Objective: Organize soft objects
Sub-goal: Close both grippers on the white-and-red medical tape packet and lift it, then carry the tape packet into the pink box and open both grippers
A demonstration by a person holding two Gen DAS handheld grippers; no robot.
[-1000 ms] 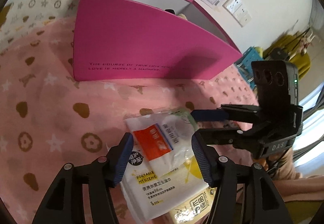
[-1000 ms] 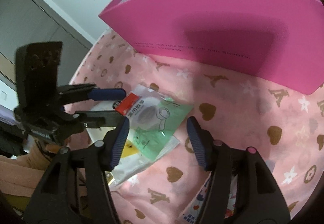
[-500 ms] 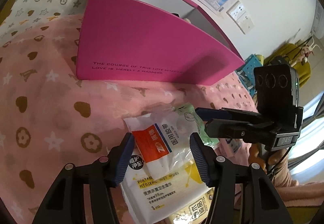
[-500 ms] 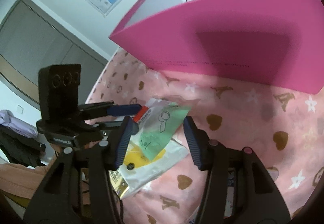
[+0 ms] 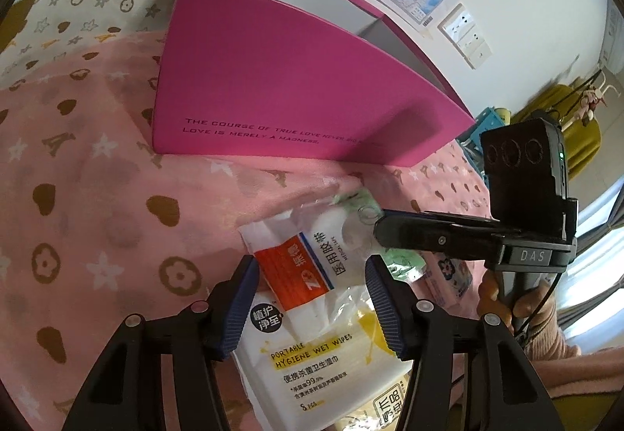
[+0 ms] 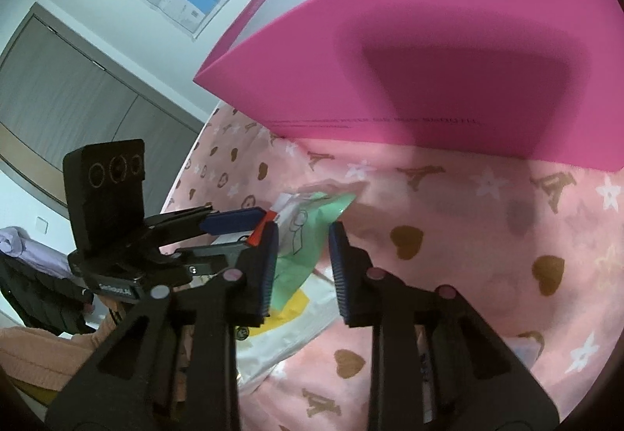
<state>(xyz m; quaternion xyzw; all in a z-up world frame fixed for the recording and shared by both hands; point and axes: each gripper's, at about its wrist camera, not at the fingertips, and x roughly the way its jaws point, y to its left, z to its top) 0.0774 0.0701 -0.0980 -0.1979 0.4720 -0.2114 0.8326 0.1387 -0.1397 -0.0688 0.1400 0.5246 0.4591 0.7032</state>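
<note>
Right hand-held gripper (image 6: 302, 259) closing around green-and-clear packet (image 6: 308, 232); left hand-held gripper (image 5: 312, 298) spread over wet wipes pack (image 5: 312, 349). Pink box (image 5: 273, 88) just behind.

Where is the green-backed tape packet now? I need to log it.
In the right wrist view, the green-backed tape packet sits between the closing right gripper fingers, atop the wet wipes pack, before the pink box.

Open pink blanket (image 5: 97, 197) left of the packet pile (image 5: 312, 314), but the tall magenta box (image 5: 273, 92) walls off the far edge.
</note>
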